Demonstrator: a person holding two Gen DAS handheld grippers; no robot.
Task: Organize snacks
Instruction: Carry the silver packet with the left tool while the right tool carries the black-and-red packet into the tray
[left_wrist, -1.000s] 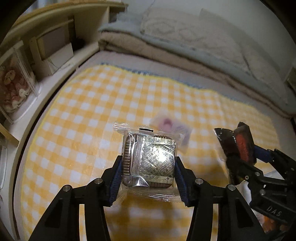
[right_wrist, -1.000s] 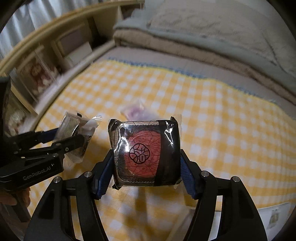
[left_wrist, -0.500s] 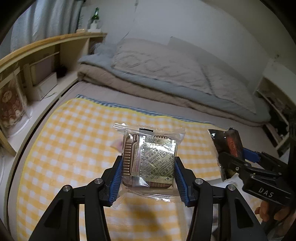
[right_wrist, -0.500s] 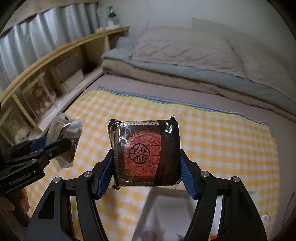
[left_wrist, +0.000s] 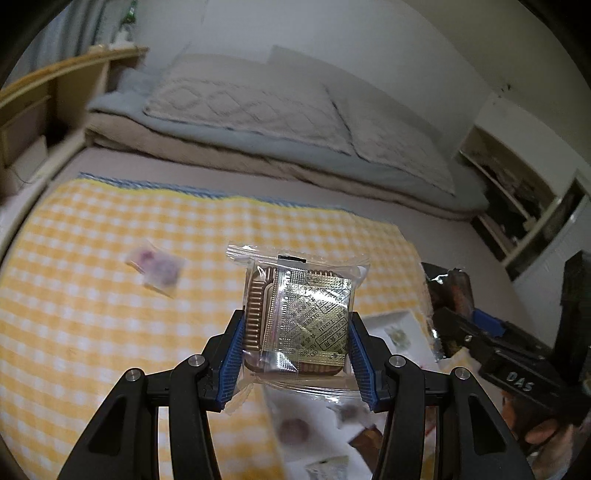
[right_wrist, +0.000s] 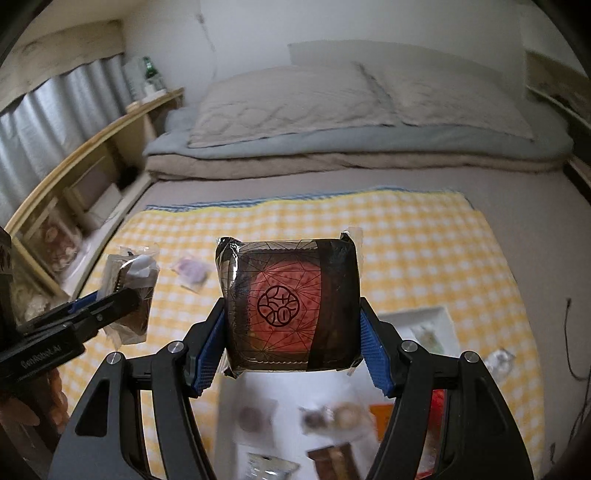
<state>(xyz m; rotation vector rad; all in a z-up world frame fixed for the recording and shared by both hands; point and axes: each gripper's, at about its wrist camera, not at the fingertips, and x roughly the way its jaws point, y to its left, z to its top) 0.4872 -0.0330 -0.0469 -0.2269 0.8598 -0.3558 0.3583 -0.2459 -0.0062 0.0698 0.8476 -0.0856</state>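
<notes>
Yellow-and-white checked cloth (right_wrist: 424, 251) is covering the bed, with folded bedding (right_wrist: 332, 110) lying behind it and a white tray (right_wrist: 439, 321) of wrapped snacks sitting at the near edge. Left gripper (left_wrist: 295, 343) is clamping a clear-wrapped biscuit (left_wrist: 295, 317) by its two side edges, blue pads pressing in on the plastic, and is holding it above the cloth near the tray's left side. Right gripper (right_wrist: 291, 339) is squeezing a dark pack with a red centre (right_wrist: 291, 302) the same way, directly over the tray. One small purple-printed packet (left_wrist: 157, 269) is lying alone on the cloth, apart from both grippers.

Both held snacks are looking light and flat; the film is looking slick and crinkly, so a grip on loose wrapper alone is probably going to slip. Pressing across the firm body, as both jaws are doing, seems the safer hold. The biscuit is likely brittle, so only gentle pressure is advisable. The purple packet is looking thin and soft, best pinched across its middle
</notes>
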